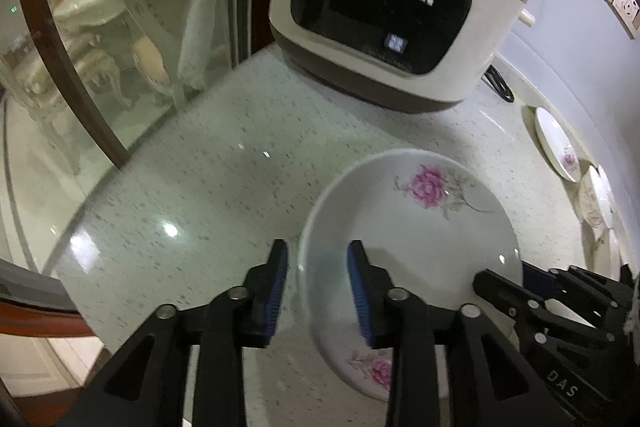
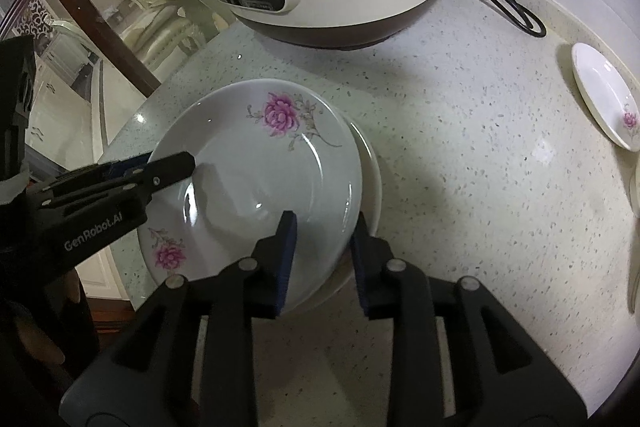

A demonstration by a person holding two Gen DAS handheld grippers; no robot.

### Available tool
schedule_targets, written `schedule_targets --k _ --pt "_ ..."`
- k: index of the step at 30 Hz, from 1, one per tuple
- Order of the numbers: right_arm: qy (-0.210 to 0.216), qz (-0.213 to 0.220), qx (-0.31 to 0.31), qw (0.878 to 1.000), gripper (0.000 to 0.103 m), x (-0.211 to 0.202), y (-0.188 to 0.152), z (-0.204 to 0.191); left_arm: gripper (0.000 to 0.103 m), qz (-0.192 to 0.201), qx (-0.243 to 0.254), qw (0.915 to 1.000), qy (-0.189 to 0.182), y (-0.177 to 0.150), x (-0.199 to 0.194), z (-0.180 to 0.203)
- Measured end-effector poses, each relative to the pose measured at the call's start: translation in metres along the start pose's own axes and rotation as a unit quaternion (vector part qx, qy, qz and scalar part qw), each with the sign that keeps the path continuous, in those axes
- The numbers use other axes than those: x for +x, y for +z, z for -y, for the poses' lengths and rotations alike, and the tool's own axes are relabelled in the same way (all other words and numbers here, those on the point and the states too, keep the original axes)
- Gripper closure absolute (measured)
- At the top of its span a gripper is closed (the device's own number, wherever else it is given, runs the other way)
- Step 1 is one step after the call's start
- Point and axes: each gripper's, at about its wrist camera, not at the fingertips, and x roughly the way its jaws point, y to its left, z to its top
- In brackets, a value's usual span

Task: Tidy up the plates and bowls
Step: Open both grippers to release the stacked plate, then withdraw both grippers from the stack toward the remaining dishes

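Two plates stacked, top plate (image 2: 256,167) offset over lower plate (image 2: 370,179); right gripper (image 2: 322,259) apart astride its 5 o'clock rim, left gripper (image 1: 318,291) apart at 9; nudge top plate flush, slowly

Dim, glary countertop (image 1: 168,227); fisheye-warped edges

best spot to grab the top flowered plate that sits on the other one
Take the top plate by its raised rim, one finger inside and one outside. Come from the near right edge, where it overhangs the lower plate and the right claw already straddles it.
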Motion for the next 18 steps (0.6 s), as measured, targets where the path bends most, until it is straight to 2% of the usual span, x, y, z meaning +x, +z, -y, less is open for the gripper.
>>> schedule_targets --k 3,6,11,13,18 --pt "0.006 0.003 0.002 1.000 0.060 -0.003 0.000 -0.001 0.046 0.010 -0.005 0.9999 0.003 0.000 -0.004 -0.001" --pt "-0.023 0.007 -0.009 1.000 0.045 -0.006 0.000 -0.005 0.045 0.014 -0.006 0.9998 0.009 0.000 -0.006 -0.003" --pt "-0.048 0.038 -0.031 0.998 0.043 -0.021 0.001 -0.011 0.045 0.024 -0.008 0.9996 0.011 -0.001 -0.011 -0.003" --pt "-0.055 0.050 -0.034 0.997 0.039 -0.027 0.000 -0.013 0.045 0.027 -0.005 0.9996 0.010 -0.001 -0.012 -0.001" --pt "-0.057 0.060 0.007 0.997 0.038 -0.038 -0.003 0.005 0.042 0.038 0.005 0.9993 0.000 0.000 -0.019 0.011"
